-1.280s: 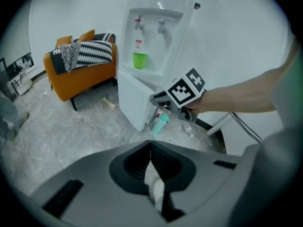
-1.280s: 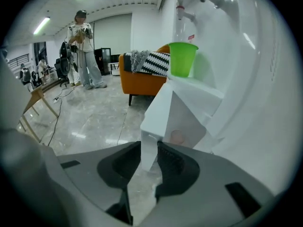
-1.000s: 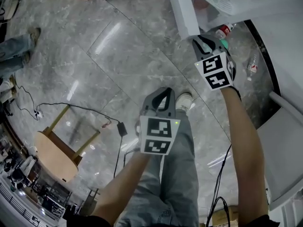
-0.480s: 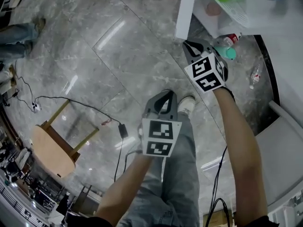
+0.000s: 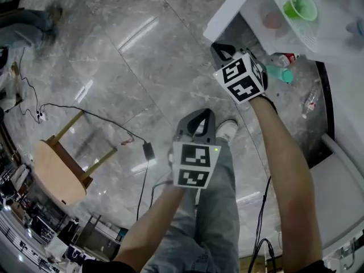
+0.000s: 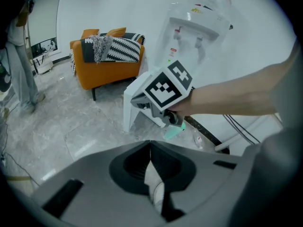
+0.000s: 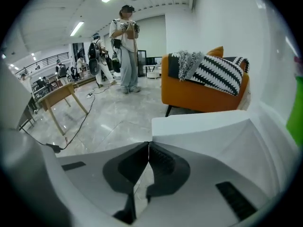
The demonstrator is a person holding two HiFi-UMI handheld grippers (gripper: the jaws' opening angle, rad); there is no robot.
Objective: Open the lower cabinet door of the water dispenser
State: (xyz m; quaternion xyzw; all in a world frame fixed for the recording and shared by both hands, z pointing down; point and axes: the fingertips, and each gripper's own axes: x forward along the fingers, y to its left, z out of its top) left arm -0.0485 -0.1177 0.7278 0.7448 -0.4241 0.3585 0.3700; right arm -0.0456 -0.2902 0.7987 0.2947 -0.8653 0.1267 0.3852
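right gripper [image 5: 220, 49] clenched empty, tips just beside the lower cabinet door [image 5: 236, 7], already swung out from the water dispenser [image 6: 199, 27]. probably pushing, not gripping. left gripper [image 5: 199, 114] closed, hanging clear.

An orange armchair [image 7: 199, 96] is wearing a black-and-white zigzag throw [image 7: 222, 72]. The floor [image 5: 142, 67] is showing grey marble veining, while the water dispenser [image 6: 194, 32] is gleaming white and a cup [image 5: 301, 7] is glowing green.

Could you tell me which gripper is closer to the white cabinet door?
The right gripper, its shut jaws at the edge of the cabinet door; the left gripper hangs farther back, above the person's leg.
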